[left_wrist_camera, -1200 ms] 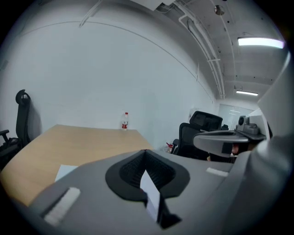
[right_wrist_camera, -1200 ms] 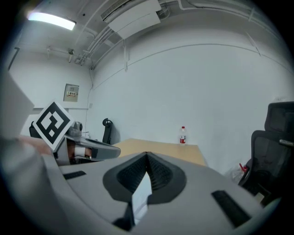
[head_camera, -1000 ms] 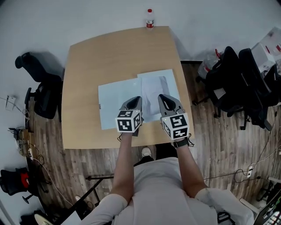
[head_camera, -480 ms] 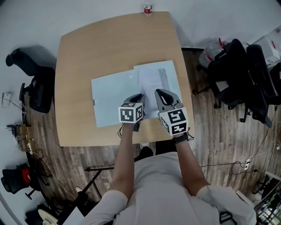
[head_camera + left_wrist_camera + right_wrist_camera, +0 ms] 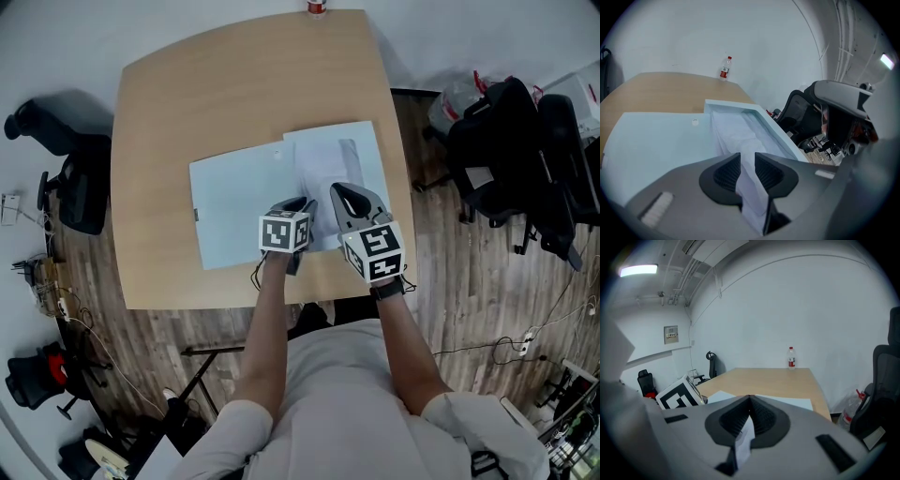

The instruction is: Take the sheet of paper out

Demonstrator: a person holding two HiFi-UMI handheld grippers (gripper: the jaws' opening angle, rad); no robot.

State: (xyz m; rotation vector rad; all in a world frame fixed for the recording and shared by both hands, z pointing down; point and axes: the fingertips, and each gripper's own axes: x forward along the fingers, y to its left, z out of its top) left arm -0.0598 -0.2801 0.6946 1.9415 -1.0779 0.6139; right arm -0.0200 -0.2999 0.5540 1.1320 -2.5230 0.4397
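Note:
A pale blue folder (image 5: 234, 211) lies open on the wooden table (image 5: 206, 94), with a white sheet of paper (image 5: 328, 169) on its right half. My left gripper (image 5: 298, 212) hovers low over the folder's near edge. In the left gripper view its jaws (image 5: 746, 157) have just been opening and stand apart, with a fold of the white paper (image 5: 740, 140) running loosely between the pads (image 5: 725, 172). My right gripper (image 5: 351, 201) is just to the right, shut on an edge of the sheet (image 5: 744, 441), which sticks out below the closed jaws (image 5: 749, 399).
A small bottle with a red label (image 5: 317, 7) stands at the table's far edge. A black chair (image 5: 66, 169) is left of the table, and more black chairs with bags (image 5: 506, 150) crowd the right side. The near table edge (image 5: 234, 298) is close behind both grippers.
Both grippers have sunk toward the table, the left one more and tipping downward. The left jaws, shut before, now stand apart around the paper.

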